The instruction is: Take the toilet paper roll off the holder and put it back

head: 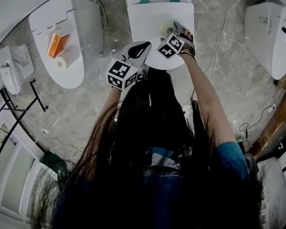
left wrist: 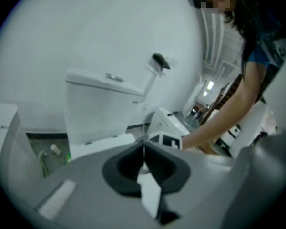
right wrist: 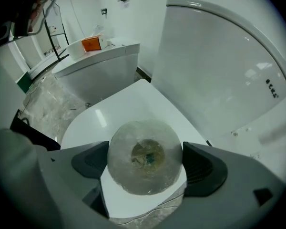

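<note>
The toilet paper roll (right wrist: 145,156), wrapped in clear film, stands on end on the closed white toilet lid (right wrist: 105,116); in the head view the roll (head: 167,27) shows near the lid's far right. My right gripper (right wrist: 145,163) points steeply down over it, open, with one dark pad on each side of the roll, close to its edges. My left gripper (left wrist: 143,151) is shut, its jaws meeting with nothing seen between the tips; it hovers left of the right gripper (head: 169,32), over the lid's near left edge. A small black wall holder (left wrist: 160,60) hangs beside the cistern.
A second toilet (head: 62,75) at the left carries an orange box (head: 57,43) and a spare roll (head: 61,63). A third white fixture (head: 269,37) stands at the right. Cables (head: 224,42) trail over the grey marble floor. A black rack (head: 19,109) stands at the far left.
</note>
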Motion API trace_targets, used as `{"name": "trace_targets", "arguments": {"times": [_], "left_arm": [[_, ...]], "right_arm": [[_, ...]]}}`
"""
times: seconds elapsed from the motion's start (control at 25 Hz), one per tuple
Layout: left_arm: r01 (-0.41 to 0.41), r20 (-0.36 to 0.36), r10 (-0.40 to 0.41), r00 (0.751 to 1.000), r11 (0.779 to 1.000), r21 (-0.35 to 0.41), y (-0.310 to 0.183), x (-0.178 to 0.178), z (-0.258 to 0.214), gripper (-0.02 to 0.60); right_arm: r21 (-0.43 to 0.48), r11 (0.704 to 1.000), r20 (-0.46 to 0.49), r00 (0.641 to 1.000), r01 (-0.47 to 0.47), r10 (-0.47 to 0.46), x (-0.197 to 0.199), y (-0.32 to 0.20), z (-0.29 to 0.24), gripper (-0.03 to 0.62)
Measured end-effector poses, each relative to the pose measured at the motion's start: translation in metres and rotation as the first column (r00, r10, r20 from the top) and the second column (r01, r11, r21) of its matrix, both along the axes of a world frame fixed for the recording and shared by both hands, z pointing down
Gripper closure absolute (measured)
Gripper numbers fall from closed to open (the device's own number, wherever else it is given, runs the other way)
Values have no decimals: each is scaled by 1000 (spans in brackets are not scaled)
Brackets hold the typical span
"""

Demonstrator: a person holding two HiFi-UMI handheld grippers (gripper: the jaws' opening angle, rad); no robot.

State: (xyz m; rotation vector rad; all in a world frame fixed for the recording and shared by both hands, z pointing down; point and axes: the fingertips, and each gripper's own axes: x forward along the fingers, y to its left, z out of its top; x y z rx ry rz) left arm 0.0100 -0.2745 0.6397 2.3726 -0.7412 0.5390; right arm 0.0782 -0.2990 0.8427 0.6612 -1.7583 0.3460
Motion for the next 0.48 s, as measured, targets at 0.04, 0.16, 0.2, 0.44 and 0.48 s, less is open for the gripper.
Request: {"name": "trace_targets", "arguments": {"times": [0.04, 0.16, 0.2, 0.44, 0.48], "left_arm": [[0, 1, 0, 1000, 1000, -1, 0, -1, 1, 581], [7, 3, -7, 1000, 1000, -6, 2, -5, 3, 581], [10, 1, -10, 1000, 1000, -9, 3, -6, 3, 581], [14, 2, -14, 1000, 1000, -21, 14, -10, 5, 581], [14, 3, -14, 1000, 1000, -23, 16, -10, 5, 581]], "right_arm": [[3, 1000, -2, 1000, 1, -1, 0, -3, 0, 141], [-1, 1000, -7, 1000, 10, -10, -4, -9, 2, 141], [-7, 1000, -14, 1000, 18, -18, -5, -9, 4, 143], [-38, 998, -40, 998, 44, -45, -6, -8, 11, 143], [-43, 998, -45, 998, 44, -46, -6, -8, 12, 143]]}}
